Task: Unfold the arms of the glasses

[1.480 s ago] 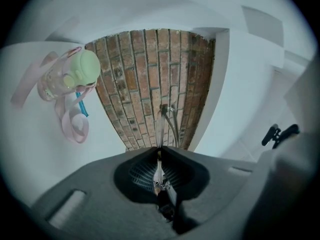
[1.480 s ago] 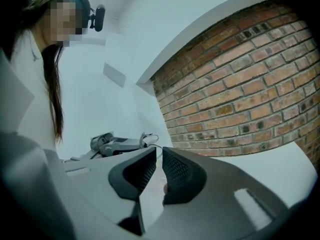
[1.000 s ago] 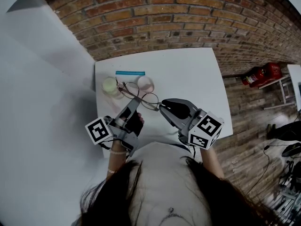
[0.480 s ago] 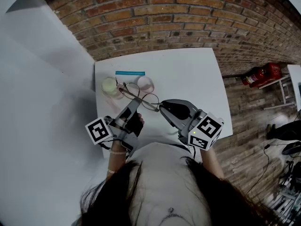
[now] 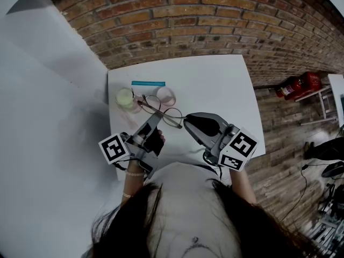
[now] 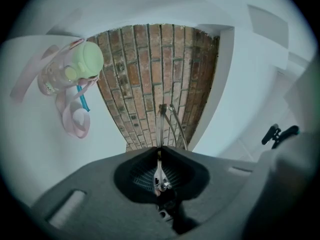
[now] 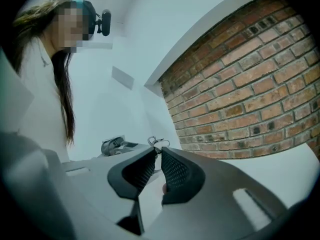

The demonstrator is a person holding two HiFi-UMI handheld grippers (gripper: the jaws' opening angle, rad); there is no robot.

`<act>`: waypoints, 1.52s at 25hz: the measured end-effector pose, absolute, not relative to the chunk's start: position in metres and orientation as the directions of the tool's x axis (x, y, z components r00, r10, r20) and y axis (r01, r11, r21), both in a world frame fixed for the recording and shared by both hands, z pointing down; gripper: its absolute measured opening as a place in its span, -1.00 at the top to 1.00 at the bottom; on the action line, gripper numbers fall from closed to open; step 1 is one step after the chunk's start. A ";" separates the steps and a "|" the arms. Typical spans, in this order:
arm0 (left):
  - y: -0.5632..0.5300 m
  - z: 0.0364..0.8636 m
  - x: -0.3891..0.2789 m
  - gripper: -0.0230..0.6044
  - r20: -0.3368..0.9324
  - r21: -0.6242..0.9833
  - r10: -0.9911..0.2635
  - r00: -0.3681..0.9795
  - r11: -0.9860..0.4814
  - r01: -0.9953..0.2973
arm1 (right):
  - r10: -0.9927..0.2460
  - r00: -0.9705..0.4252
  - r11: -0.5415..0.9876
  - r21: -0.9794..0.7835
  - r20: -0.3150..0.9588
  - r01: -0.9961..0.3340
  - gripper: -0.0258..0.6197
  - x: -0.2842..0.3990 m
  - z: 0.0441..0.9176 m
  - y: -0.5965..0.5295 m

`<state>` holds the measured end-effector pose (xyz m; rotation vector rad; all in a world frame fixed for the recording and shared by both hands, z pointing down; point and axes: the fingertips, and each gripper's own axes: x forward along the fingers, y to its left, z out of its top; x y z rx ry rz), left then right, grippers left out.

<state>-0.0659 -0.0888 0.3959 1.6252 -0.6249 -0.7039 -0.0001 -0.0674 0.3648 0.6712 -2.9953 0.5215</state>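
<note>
Over the white worktop, the head view had the glasses held between left tool and right tool. The left gripper view showed jaws clamped on the frame; the right gripper view showed jaws nearly together, seemingly pinching an arm.

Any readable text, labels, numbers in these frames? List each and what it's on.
No readable text in any view.
Marker cubes: square patterns only, no letters.
Glasses: no brand visible.
Green-lidded cup: nothing legible.
Red items on floor: too small to read.
</note>
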 end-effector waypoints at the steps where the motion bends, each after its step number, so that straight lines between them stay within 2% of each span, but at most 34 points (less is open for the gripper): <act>1: -0.089 0.397 -0.065 0.86 -0.104 0.988 -0.731 0.675 -0.155 -0.015 | -0.409 -0.907 0.851 -0.318 0.095 -0.417 0.78 0.001 0.364 -0.067; 10: -0.087 0.403 -0.059 0.86 -0.089 0.990 -0.712 0.696 -0.142 -0.019 | -0.412 -0.910 0.856 -0.322 0.048 -0.405 0.79 0.005 0.349 -0.070; 35: -0.079 0.423 -0.037 0.86 0.009 0.987 -0.649 0.761 -0.119 -0.113 | -0.424 -0.906 0.868 -0.286 -0.001 -0.406 0.79 0.011 0.322 -0.074; 38: -0.078 0.427 -0.036 0.86 0.040 0.980 -0.635 0.771 -0.124 -0.154 | -0.426 -0.905 0.869 -0.283 -0.008 -0.407 0.79 0.011 0.318 -0.075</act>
